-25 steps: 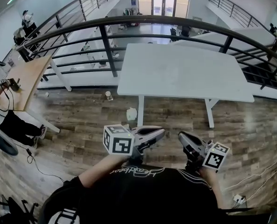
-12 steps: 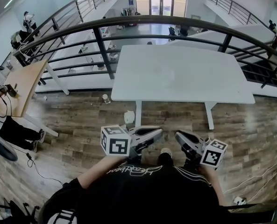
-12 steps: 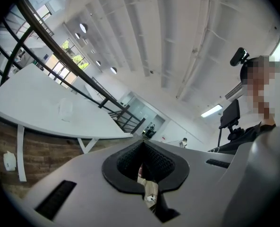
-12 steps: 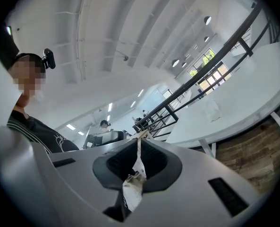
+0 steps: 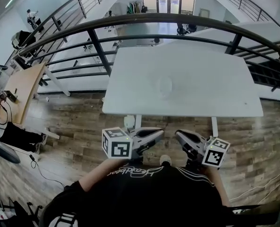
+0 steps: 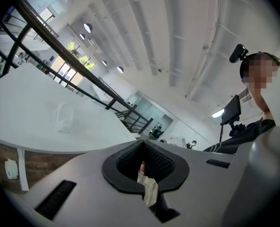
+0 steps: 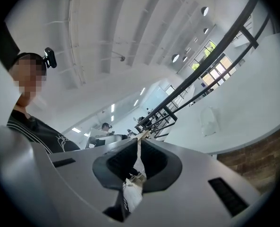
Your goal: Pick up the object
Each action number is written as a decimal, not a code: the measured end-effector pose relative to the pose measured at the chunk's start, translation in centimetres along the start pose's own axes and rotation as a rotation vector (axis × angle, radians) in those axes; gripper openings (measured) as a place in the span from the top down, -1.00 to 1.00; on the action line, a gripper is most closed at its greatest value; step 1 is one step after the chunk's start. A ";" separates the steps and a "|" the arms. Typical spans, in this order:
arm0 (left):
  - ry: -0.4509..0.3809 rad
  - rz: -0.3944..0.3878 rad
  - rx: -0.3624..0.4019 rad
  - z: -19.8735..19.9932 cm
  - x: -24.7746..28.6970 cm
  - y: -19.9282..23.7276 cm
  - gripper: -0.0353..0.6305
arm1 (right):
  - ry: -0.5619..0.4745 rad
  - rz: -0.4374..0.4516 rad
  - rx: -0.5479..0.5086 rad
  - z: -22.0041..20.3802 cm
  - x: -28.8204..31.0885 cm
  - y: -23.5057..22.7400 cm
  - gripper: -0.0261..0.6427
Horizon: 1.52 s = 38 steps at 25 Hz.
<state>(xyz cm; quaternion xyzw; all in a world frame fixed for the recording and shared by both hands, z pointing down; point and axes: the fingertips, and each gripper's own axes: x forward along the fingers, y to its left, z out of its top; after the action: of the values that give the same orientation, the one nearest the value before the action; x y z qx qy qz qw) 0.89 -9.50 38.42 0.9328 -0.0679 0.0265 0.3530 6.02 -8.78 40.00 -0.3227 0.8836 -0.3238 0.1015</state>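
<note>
A clear, see-through object [image 5: 164,85] rests near the middle of the white table [image 5: 224,98]; it looks like a cup or bag, but I cannot tell which. It also shows faintly in the left gripper view as the clear object [image 6: 62,117] and in the right gripper view as the clear object [image 7: 209,121]. My left gripper [image 5: 161,133] and right gripper [image 5: 177,135] are held close to the body, short of the table's near edge. Both are shut with nothing between the jaws. The left gripper [image 6: 142,144] and right gripper [image 7: 139,142] each point up toward the table.
A black curved railing [image 5: 97,46] runs behind the table. A wooden desk [image 5: 21,86] stands at the left with a person [image 5: 14,136] below it. A small white item [image 5: 129,122] sits on the wood floor by the table leg [image 5: 138,122].
The table has come closer and sits lower in the head view, with the clear object now plain on it. Both grippers keep their place before the body, still shut.
</note>
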 end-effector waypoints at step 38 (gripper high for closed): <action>-0.069 0.166 -0.132 11.2 11.9 20.4 0.87 | 0.125 0.044 0.054 13.0 7.1 -22.1 0.84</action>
<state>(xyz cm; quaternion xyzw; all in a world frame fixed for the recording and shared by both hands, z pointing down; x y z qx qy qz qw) 9.68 -33.32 44.55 0.8991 -0.1589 0.0188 0.4074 16.71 -32.75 44.26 -0.2793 0.8861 -0.3647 0.0619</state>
